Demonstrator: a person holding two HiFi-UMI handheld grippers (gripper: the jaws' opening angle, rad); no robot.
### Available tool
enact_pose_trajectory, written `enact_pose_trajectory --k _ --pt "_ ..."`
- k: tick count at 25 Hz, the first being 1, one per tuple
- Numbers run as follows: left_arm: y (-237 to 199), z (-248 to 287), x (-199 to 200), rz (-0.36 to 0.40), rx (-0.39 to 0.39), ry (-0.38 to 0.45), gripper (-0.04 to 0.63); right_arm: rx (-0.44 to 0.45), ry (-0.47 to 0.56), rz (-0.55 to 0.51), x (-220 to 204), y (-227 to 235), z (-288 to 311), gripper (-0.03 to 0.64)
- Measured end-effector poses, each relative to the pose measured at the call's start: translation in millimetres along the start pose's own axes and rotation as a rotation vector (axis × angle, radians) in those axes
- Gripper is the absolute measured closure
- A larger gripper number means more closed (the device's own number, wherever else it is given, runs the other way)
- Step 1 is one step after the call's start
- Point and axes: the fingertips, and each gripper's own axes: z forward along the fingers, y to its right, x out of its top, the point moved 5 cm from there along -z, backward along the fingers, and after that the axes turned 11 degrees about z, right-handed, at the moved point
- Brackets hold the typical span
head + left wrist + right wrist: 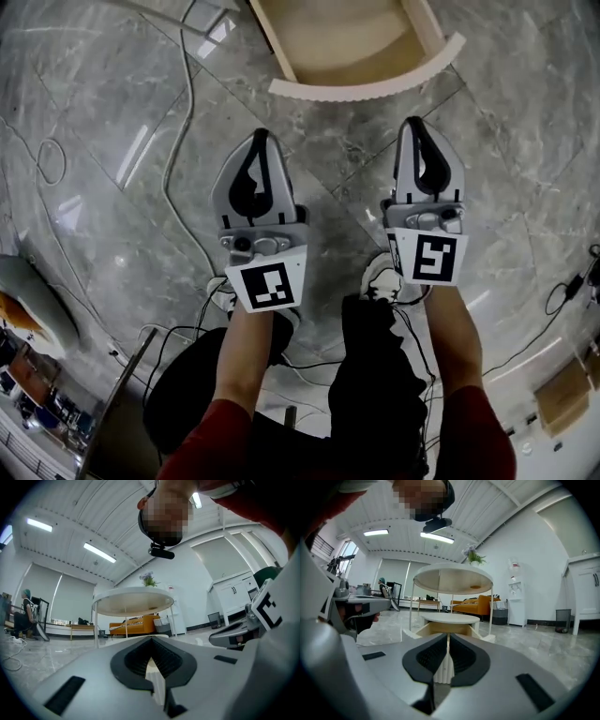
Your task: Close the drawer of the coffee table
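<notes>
The person's two hands hold the grippers side by side above the grey marble floor [103, 84], and both point forward. The left gripper [261, 134] has its jaws clenched tip to tip and grasps nothing. The right gripper [413, 120] is clenched and empty in the same way. Ahead of both tips, apart from them and a little nearer to the right one, stands the open light-wood drawer [366, 91] with a curved white ribbed front.

The head view shows the drawer only from above, cut by the picture's edge. The right gripper view looks level at the drawer [445, 629], just beyond the closed jaws. It is pulled out under the lower shelf of the white round coffee table [452, 579] with thin legs. The left gripper view shows only a strip of the ribbed front through the hollow behind its jaws, with the coffee table [133, 603] farther back. Only the gripper views show the green plant [473, 556] on the table top and the orange sofa [478, 605] behind.
</notes>
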Motion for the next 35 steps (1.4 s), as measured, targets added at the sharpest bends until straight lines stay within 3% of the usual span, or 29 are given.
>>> enact_pose_trajectory --k 5,9,16,18,24,35 --pt "25 -5 -67 0.008 0.038 -0.076 0.587 -0.008 0.025 0.044 -57 17 16 0.591" --pt "33 -8 -90 -0.018 0.048 -0.088 0.586 -0.037 0.029 0.118 -79 28 17 0.589" --pt "41 -7 -94 -0.020 0.047 -0.093 0.587 0.011 -0.021 0.113 -94 25 22 0.572" --pt "44 -9 -94 -0.020 0.050 -0.096 0.587 0.036 -0.029 0.118 -95 24 26 0.495" --pt "47 -10 -92 -0.023 0.053 -0.105 0.586 0.062 -0.065 0.087 -98 16 47 0.379" --pt "42 -15 -89 -0.011 0.060 -0.109 0.586 0.054 -0.038 0.068 -94 15 82 0.371"
